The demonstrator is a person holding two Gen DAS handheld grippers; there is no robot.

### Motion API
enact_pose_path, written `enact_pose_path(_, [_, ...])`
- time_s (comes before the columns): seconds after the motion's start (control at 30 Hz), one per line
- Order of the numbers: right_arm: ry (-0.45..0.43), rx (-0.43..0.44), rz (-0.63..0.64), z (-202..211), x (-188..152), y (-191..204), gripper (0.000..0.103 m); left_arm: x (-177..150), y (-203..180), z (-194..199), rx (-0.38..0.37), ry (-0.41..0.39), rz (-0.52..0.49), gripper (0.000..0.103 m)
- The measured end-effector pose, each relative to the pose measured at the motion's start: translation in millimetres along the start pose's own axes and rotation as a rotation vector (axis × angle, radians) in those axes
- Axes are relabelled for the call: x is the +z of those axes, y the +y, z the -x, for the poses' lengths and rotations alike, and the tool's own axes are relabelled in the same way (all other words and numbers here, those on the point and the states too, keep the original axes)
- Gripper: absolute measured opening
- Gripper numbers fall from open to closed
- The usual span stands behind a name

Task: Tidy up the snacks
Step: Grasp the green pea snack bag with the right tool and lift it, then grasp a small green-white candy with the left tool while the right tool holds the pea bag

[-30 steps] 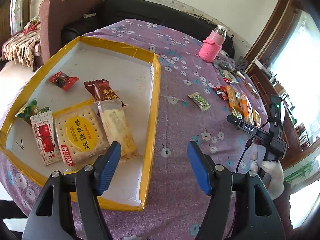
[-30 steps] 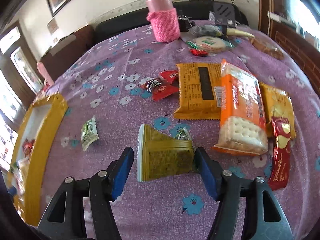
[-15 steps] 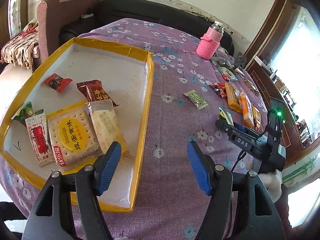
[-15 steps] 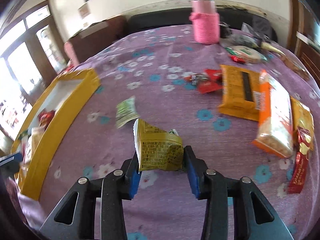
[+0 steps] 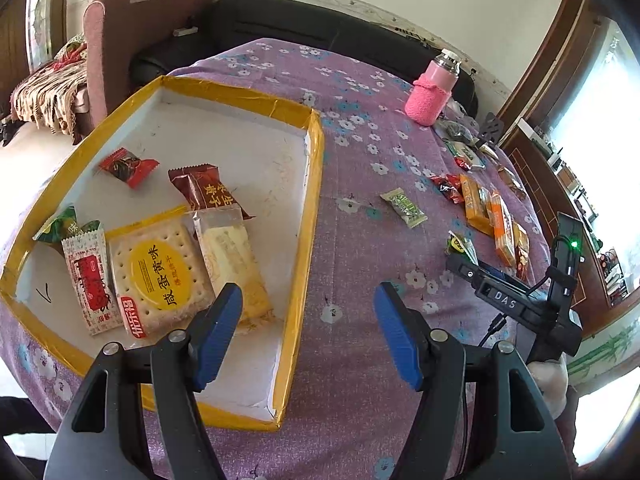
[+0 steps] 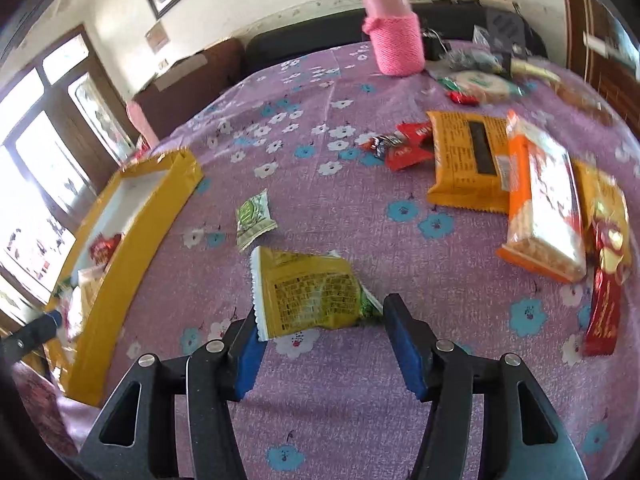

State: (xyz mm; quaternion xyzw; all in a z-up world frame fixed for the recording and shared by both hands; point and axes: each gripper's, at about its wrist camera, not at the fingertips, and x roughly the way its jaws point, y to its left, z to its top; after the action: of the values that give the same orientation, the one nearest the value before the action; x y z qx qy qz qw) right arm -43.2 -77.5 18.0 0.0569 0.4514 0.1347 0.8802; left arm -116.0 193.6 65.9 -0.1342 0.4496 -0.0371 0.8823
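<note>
A yellow-rimmed white tray (image 5: 316, 184) holds several snack packets, among them a round-logo cracker pack (image 5: 160, 276). My left gripper (image 5: 308, 336) is open and empty above the tray's near right rim. My right gripper (image 6: 324, 344) has its jaws apart around a yellow snack packet (image 6: 308, 296); the packet touches the left pad, and a gap shows at the right pad. The tray also shows at the left of the right wrist view (image 6: 132, 236). The right gripper appears in the left wrist view (image 5: 472, 264) with the packet.
On the purple flowered tablecloth lie a small green packet (image 6: 254, 218), red candies (image 6: 404, 146), an orange pack (image 6: 468, 164), an orange-white cracker pack (image 6: 544, 200) and a red-gold packet (image 6: 604, 292). A pink-sleeved bottle (image 6: 394, 32) stands at the back.
The right gripper's jaws have opened from their tight hold on the yellow packet, which now sits lower and flatter. The right gripper has shifted left toward the tray. The left gripper has barely moved.
</note>
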Motion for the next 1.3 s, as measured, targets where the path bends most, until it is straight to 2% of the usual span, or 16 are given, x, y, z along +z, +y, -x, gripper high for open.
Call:
enact_pose_path(0.03, [0.005,-0.027,0.031,-2,1,7,0.056,0,0,-1,0.0,0.002,0.001,0.068])
enact_pose_path(0.1, [0.003,-0.09,0.075,-7,0,15,0.039,-1,-2,-1,0.001,0.002,0.001,0.068])
enact_pose_path(0.13, [0.002,-0.114,0.097,-8,-1,19,0.021,-1,-2,-1,0.003,0.0,0.0,0.068])
enact_pose_path(0.17, [-0.001,-0.116,0.099,-9,-1,18,0.018,-1,-3,0,0.004,-0.003,-0.002,0.068])
enact_pose_path(0.33, [-0.011,-0.073,0.067,-7,-1,9,0.018,-1,-4,-2,0.004,-0.003,-0.001,0.068])
enact_pose_path(0.77, [-0.042,-0.049,0.006,-1,1,-3,0.018,1,-6,-4,-0.002,0.003,-0.007,0.068])
enact_pose_path(0.93, [-0.067,-0.06,-0.028,4,1,-10,0.018,19,-12,2,-0.05,0.002,0.001,0.068])
enact_pose_path(1.07, [-0.089,-0.048,-0.074,11,1,-21,0.018,37,-30,-22,-0.057,0.063,-0.022,0.068])
enact_pose_path(1.3, [-0.081,0.002,-0.118,13,3,-29,0.018,61,-75,-93,-0.095,0.181,-0.031,0.068])
